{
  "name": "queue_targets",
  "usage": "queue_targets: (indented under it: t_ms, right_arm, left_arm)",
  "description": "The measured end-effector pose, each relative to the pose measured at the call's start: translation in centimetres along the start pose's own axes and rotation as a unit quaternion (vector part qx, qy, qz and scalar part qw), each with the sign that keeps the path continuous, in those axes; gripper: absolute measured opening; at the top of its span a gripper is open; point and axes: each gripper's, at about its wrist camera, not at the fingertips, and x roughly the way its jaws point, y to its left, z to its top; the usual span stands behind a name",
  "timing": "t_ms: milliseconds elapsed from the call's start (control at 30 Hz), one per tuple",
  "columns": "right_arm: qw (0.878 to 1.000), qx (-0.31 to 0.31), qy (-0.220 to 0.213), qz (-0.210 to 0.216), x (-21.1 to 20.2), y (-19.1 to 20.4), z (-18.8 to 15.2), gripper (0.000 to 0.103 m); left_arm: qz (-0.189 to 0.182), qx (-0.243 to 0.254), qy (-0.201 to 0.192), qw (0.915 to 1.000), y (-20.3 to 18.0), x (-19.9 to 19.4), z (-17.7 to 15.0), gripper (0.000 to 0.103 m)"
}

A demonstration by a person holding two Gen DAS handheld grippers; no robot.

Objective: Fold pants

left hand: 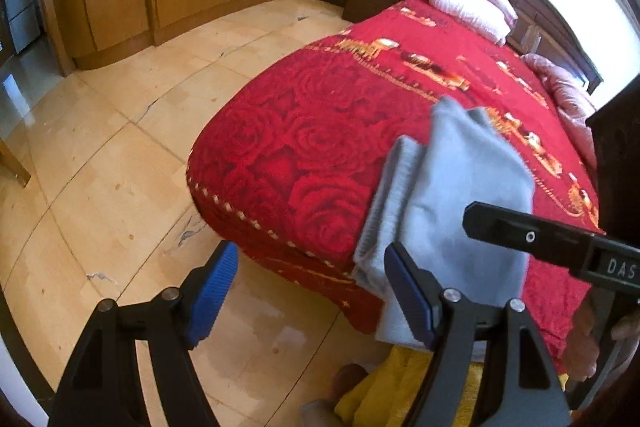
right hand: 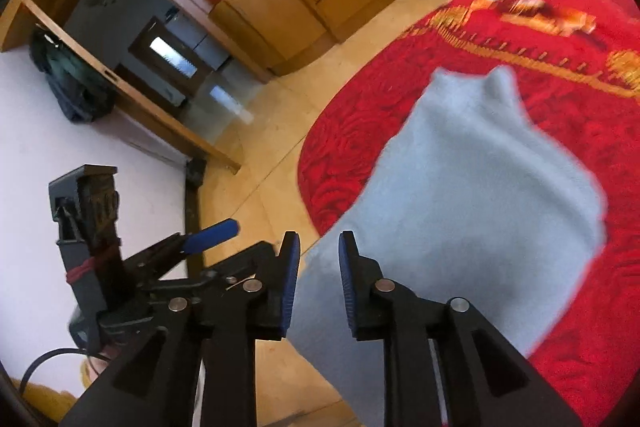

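Pants (left hand: pixel 460 187) of pale blue-grey cloth lie over the near corner of the bed (left hand: pixel 320 131) in our left wrist view, one end hanging past the red rose bedspread's edge toward the tiled floor (left hand: pixel 120 147). Our left claw (left hand: pixel 308 291) is spread wide and holds nothing; its right finger stands in front of the hanging cloth.

From our right wrist view, the pants (right hand: pixel 472 195) drape off the bed (right hand: pixel 560 99) just ahead. Our right claw (right hand: pixel 319 287) is parted, empty, with the cloth behind its gap. The left claw (right hand: pixel 216 231) shows at lower left.
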Motion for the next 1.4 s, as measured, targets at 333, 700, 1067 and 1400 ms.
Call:
queue_targets:
  t_ms: [333, 700, 1067, 1400]
  right_arm:
    - [0.989, 0.041, -0.056, -0.132, -6.4, -3.4, -2.8, 0.03]
    - [0.984, 0.133, -0.011, -0.116, -3.8, -6.9, -5.2, 0.058]
    - [0.987, 0.132, -0.035, -0.08, -0.7, -7.5, -3.8, 0.043]
    - [0.992, 0.079, -0.071, -0.068, -5.0, -5.0, -3.8, 0.026]
  left_arm:
    - [-0.066, 0.083, 0.007, 0.9943, -5.5, 2.4, 2.1, 0.079]
    - [-0.085, 0.113, 0.076, 0.9871, -5.8, 8.5, 2.6, 0.08]
    - [-0.128, 0.097, 0.076, 0.9841, -5.6, 9.5, 2.8, 0.067]
    - [-0.166, 0.089, 0.035, 0.9815, -7.6, 5.9, 2.3, 0.036]
